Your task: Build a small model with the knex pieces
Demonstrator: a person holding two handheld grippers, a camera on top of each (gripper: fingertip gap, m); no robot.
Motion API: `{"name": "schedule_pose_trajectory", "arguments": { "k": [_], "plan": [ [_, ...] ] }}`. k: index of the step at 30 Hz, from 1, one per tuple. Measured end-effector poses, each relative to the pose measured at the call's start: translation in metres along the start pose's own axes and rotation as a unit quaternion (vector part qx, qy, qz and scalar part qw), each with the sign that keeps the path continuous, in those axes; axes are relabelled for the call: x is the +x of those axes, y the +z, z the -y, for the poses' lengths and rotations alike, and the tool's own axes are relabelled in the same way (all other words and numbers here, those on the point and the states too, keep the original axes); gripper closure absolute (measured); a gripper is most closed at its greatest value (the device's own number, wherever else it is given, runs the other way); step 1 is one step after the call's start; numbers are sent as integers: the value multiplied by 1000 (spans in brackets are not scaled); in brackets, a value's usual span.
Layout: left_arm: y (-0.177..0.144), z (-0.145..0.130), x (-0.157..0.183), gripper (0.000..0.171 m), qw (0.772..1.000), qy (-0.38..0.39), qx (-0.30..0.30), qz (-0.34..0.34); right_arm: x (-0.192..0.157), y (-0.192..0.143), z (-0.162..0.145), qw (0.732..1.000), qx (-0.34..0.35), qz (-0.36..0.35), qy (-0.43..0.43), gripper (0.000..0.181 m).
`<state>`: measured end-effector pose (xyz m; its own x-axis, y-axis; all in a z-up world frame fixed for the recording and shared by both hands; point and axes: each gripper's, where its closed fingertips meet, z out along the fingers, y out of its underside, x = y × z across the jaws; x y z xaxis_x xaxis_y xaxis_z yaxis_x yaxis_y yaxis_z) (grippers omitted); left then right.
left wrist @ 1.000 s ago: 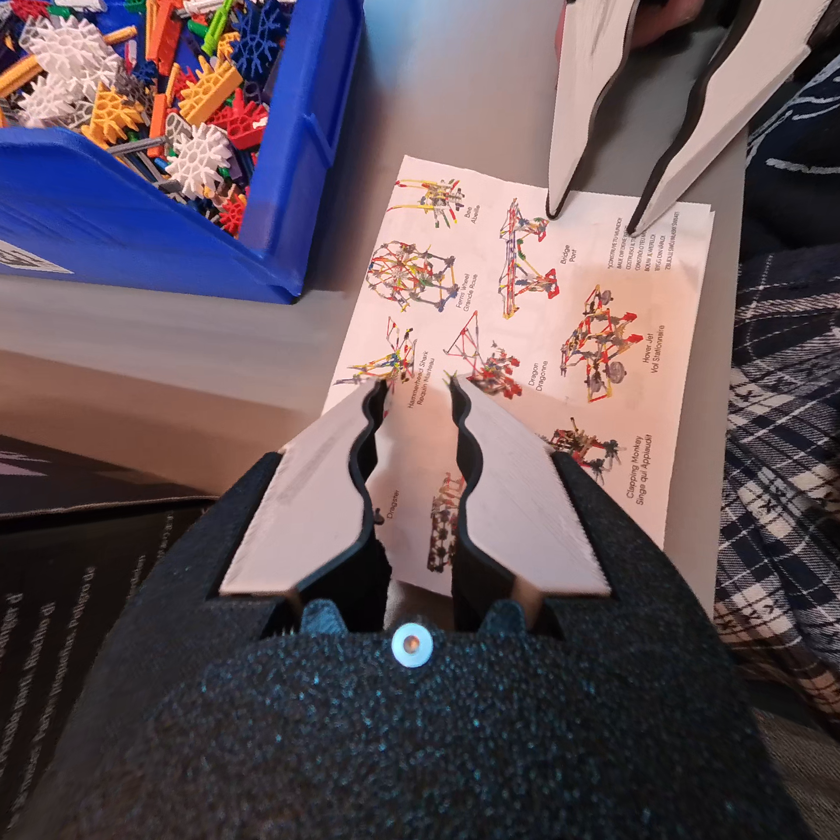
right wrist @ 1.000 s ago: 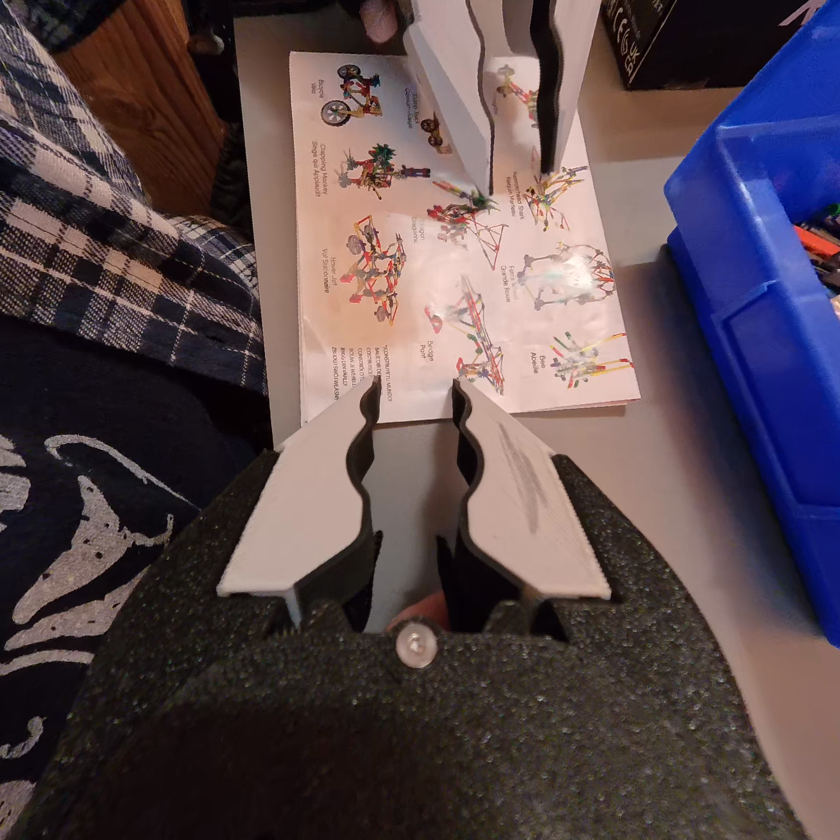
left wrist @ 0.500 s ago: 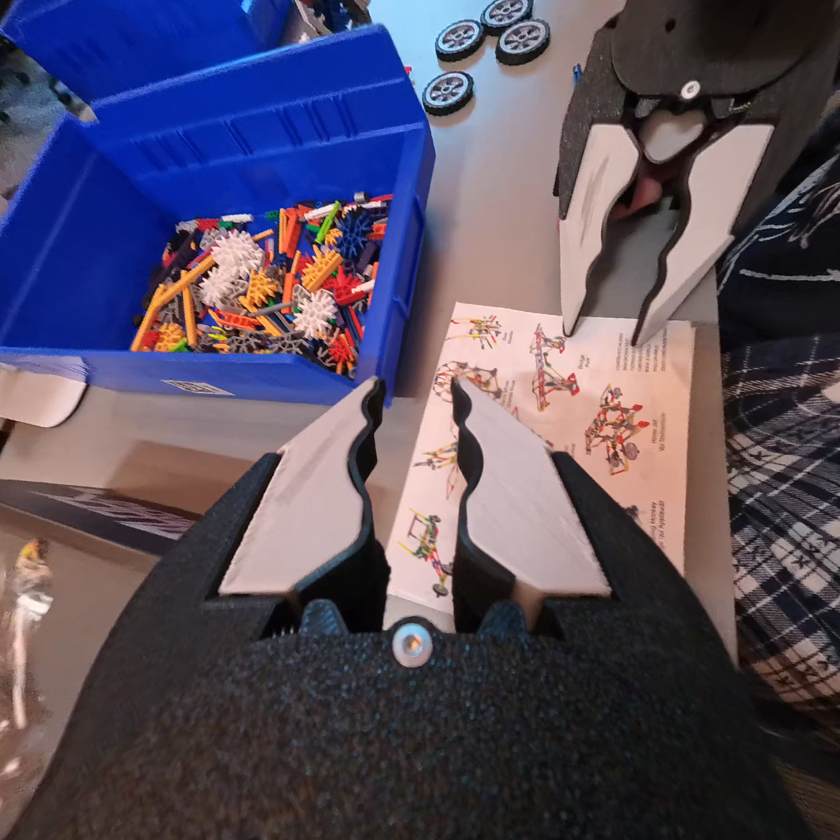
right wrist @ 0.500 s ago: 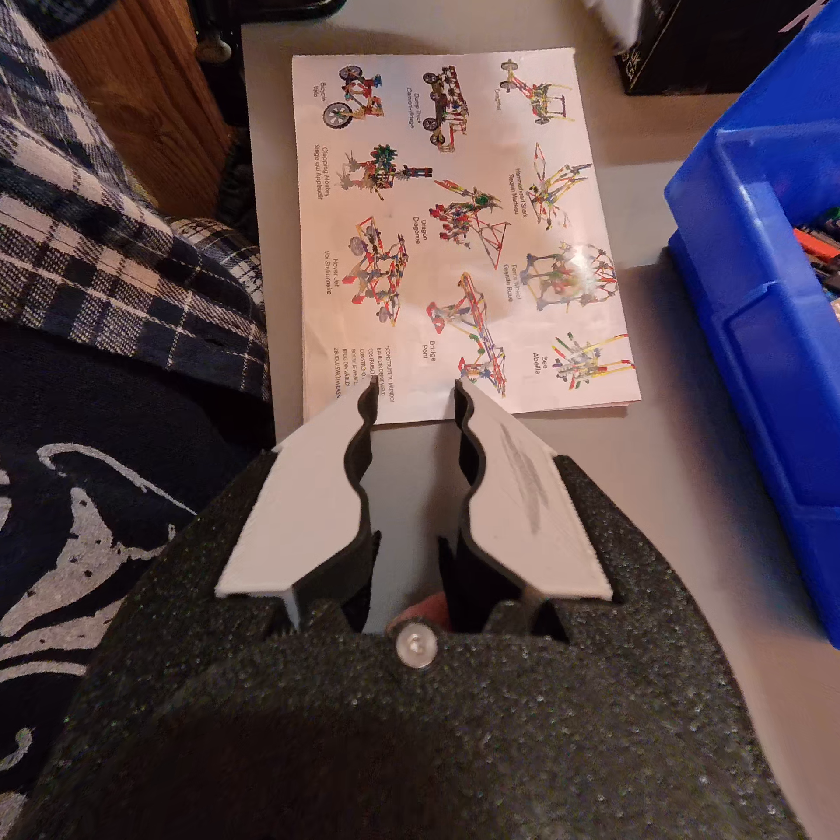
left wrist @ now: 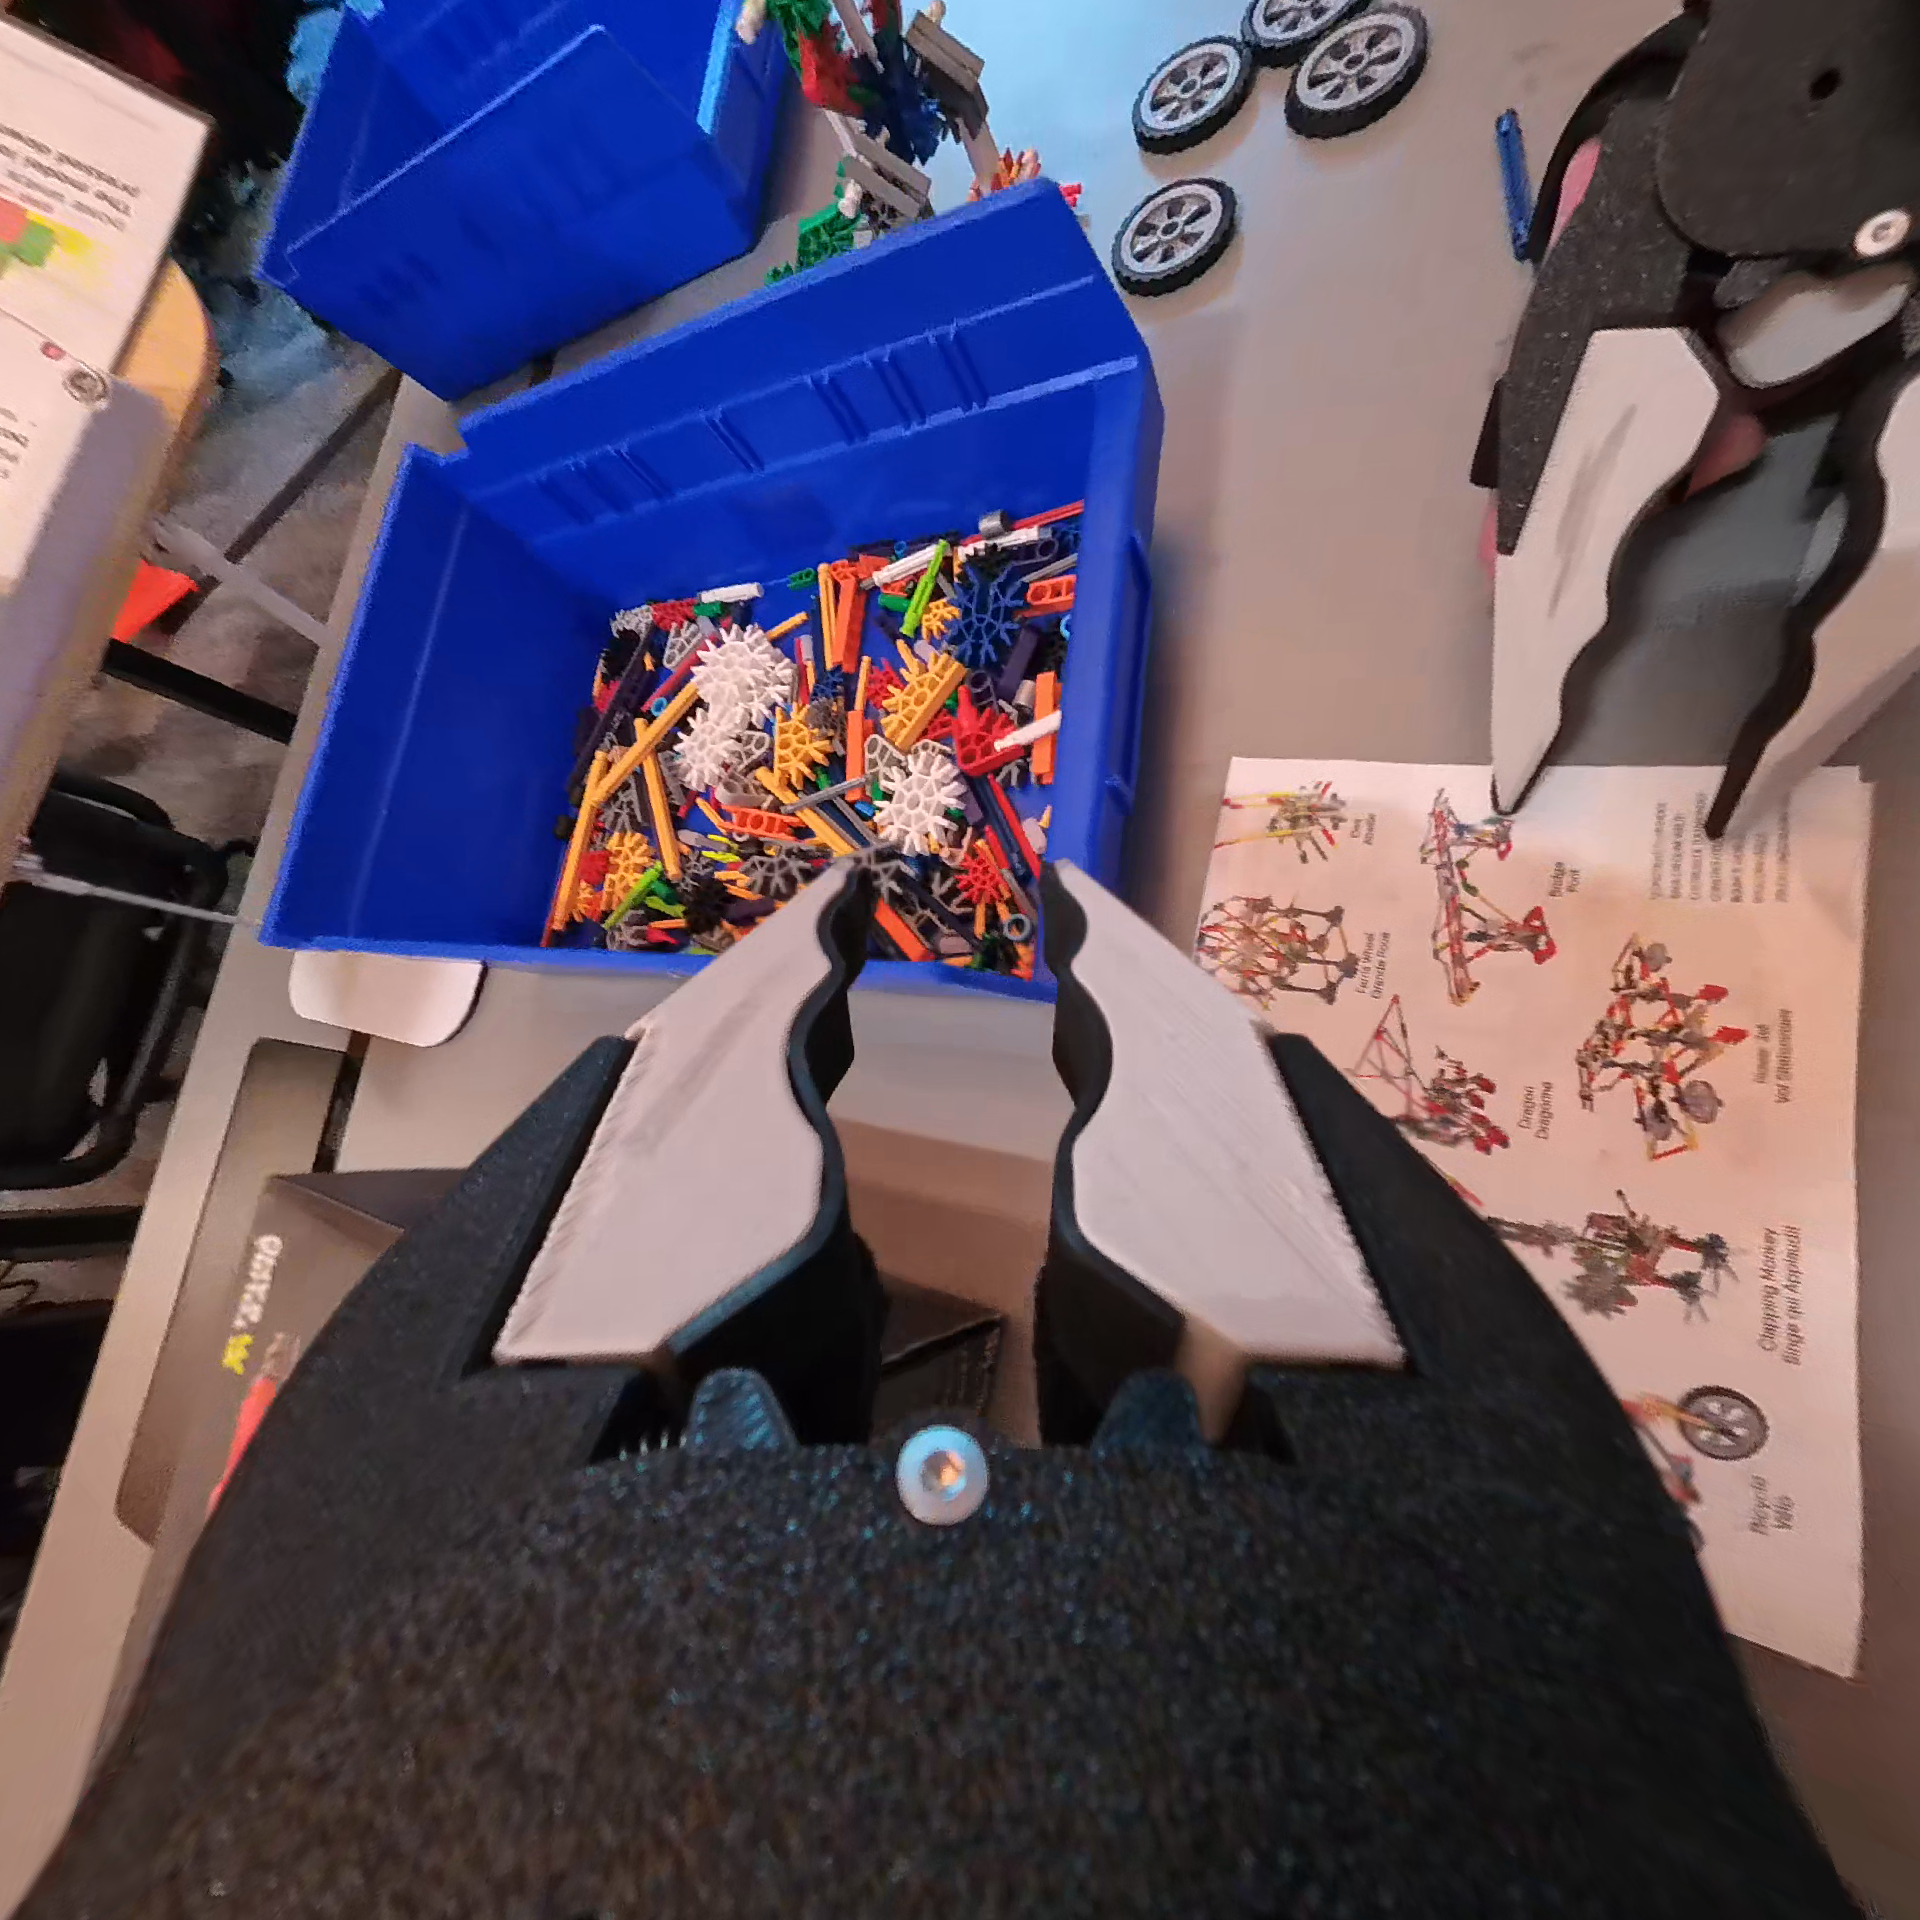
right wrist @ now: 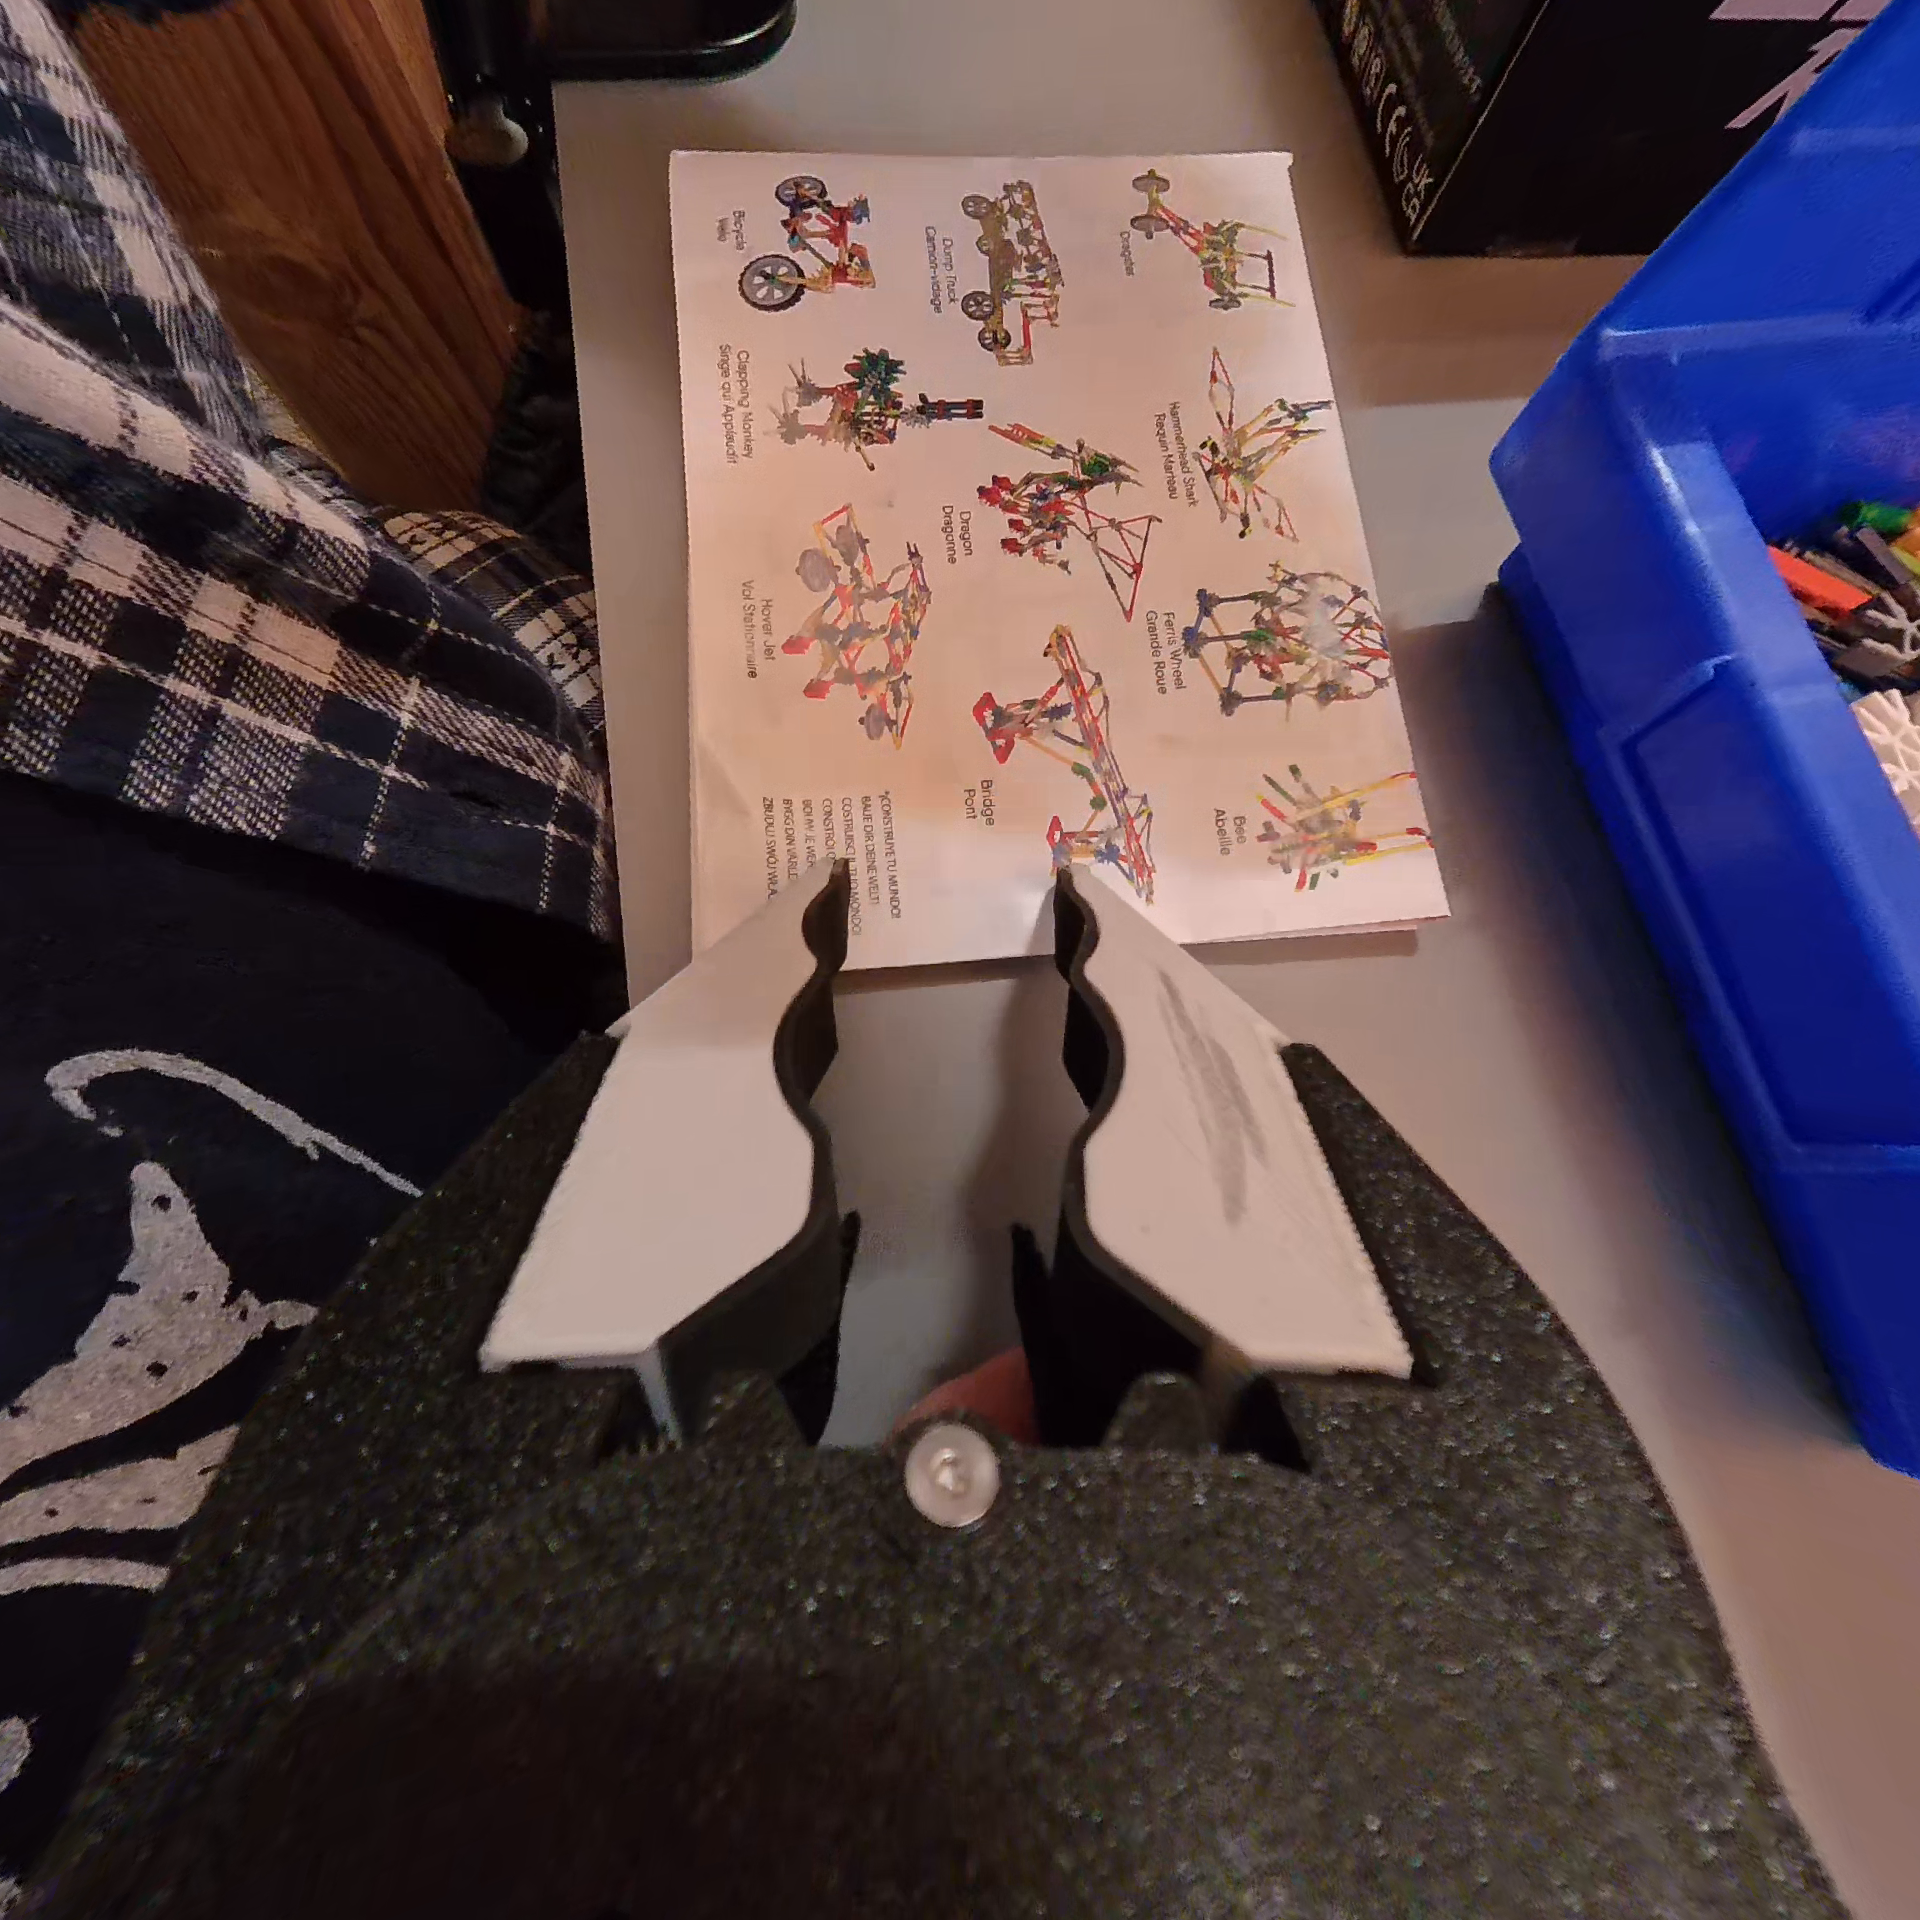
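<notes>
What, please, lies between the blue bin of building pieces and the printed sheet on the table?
Nothing: in the left wrist view, only a narrow strip of bare grey table separates the blue bin from the sheet. The right wrist view agrees.

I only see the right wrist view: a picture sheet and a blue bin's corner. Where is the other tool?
Observer: The left tool hovers open over the near side of the blue bin, holding nothing.
Operator: What fills the bin?
Observer: A heap of colourful building pieces: rods and snowflake-shaped connectors.
Operator: Anything past it?
Observer: Several loose toy wheels lie beyond its far corner.
</notes>
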<state>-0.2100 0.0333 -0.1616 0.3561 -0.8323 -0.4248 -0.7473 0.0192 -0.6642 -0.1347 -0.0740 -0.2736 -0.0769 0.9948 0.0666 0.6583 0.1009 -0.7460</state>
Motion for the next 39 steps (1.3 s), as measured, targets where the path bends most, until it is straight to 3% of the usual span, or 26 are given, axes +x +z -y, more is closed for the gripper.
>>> {"name": "schedule_pose_trajectory", "arguments": {
  "k": [23, 39],
  "plan": [
    [16, 23, -60, 139, 995, 77, -65, 15, 2, -1, 0, 1000, 3, -13, -8, 142],
    [30, 28, -52, 136, 991, 105, -83, -14, 1, -2, 0, 1000, 5, -15, -11, 142]
  ]
}}
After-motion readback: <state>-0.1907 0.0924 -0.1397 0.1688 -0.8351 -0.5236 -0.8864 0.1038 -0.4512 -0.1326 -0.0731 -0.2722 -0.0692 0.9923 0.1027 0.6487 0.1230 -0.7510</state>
